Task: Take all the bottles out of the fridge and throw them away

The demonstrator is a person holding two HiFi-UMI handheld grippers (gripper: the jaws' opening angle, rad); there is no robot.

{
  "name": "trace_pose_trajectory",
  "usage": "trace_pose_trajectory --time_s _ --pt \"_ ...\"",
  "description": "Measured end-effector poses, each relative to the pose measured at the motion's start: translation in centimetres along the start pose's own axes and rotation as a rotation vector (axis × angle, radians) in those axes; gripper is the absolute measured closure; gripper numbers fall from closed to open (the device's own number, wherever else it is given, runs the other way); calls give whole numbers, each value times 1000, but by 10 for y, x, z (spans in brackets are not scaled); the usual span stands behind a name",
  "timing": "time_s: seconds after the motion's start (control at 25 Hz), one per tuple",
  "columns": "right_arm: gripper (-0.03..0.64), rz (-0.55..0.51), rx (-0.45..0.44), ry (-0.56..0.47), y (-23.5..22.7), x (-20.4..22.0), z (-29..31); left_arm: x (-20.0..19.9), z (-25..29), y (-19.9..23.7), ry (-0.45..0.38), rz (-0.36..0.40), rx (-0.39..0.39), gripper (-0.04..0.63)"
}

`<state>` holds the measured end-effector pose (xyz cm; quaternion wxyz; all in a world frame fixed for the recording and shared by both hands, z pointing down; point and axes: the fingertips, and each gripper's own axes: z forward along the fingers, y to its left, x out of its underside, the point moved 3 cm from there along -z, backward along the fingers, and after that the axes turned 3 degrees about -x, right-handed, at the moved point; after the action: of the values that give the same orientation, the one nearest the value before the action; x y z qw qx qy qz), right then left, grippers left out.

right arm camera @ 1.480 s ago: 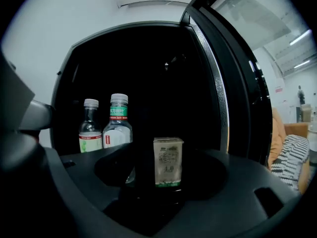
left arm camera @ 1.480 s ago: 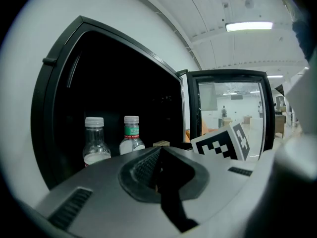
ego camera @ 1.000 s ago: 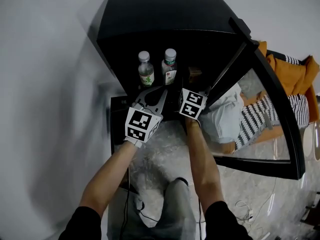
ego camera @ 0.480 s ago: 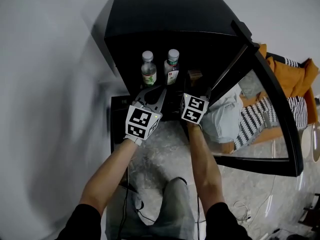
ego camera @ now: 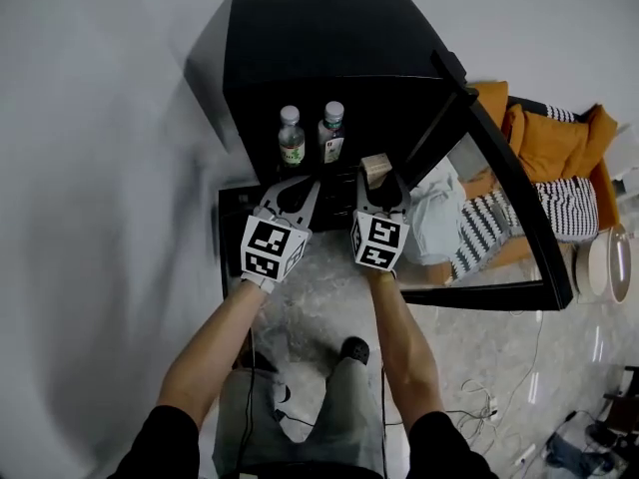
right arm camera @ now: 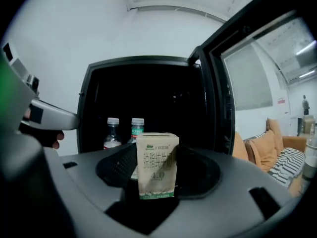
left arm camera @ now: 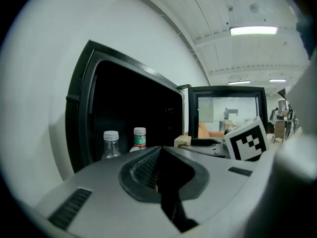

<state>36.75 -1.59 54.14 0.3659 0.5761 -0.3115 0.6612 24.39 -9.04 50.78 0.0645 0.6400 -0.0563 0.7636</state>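
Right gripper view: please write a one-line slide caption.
Right tool, jaws just closed, holds a beige drink carton before the open black fridge; two clear plastic bottles inside.

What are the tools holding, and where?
The right tool, its jaws having just closed in, grips an upright milk carton by its two sides. The left tool is shut and empty.

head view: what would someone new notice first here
The black fridge stands open at top centre, with two bottles upright side by side inside. In front of it the right tool grips a small carton, its jaws having just closed on it; the left tool beside it is shut and empty.
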Motion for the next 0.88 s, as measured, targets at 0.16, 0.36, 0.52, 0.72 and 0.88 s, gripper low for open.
trace_pose_trajectory --time_s 0.16,0.36,0.52,0.72,0.88 --pt "367 0 -18 0 6 -46 -46 -32 -36 -10 15 -16 -1 594" --pt "367 -32 -76 23 21 -112 -110 -86 -89 -30 21 -50 -1 594" --pt "367 -41 -129 17 26 -166 -158 -132 -128 -46 2 -50 -2 594" --pt "367 -25 -162 -10 21 -220 -216 -173 -169 -73 -29 -58 -30 594" --pt "367 -38 -186 -24 11 -249 -250 -200 -186 -97 -53 -81 -23 594"
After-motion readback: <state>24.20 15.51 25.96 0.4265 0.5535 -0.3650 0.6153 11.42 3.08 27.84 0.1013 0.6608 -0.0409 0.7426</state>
